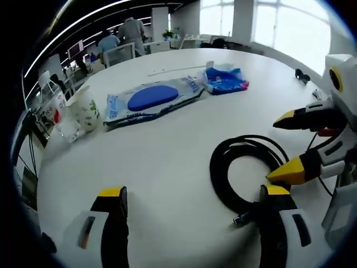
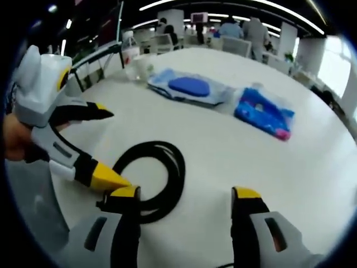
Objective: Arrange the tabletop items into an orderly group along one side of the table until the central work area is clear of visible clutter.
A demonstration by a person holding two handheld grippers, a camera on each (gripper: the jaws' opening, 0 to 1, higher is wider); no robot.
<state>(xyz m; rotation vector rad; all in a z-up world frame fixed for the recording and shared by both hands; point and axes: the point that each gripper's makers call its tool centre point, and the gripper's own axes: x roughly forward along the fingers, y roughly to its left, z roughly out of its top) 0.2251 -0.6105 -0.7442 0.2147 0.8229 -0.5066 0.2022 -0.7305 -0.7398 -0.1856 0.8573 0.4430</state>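
Observation:
A black cable (image 1: pixel 220 167) lies coiled in a ring on the white round table (image 1: pixel 167 162). My left gripper (image 1: pixel 193 192) stands open at the near edge, its right jaw next to the coil. My right gripper (image 1: pixel 277 148) comes in from the right, open, its yellow tips at the coil's right side. In the right gripper view the coil (image 2: pixel 178 173) lies just ahead of my open right gripper (image 2: pixel 185 194). The left gripper (image 2: pixel 109 146), held by a hand, is open at the coil's left rim.
Farther back lie a clear bag with a blue oval pad (image 1: pixel 150 99) (image 2: pixel 189 86) and a blue packet (image 1: pixel 226 79) (image 2: pixel 265 111). A patterned cup (image 1: pixel 86 111) and a plastic bottle (image 1: pixel 53 97) stand near the table's edge. Chairs and people are behind.

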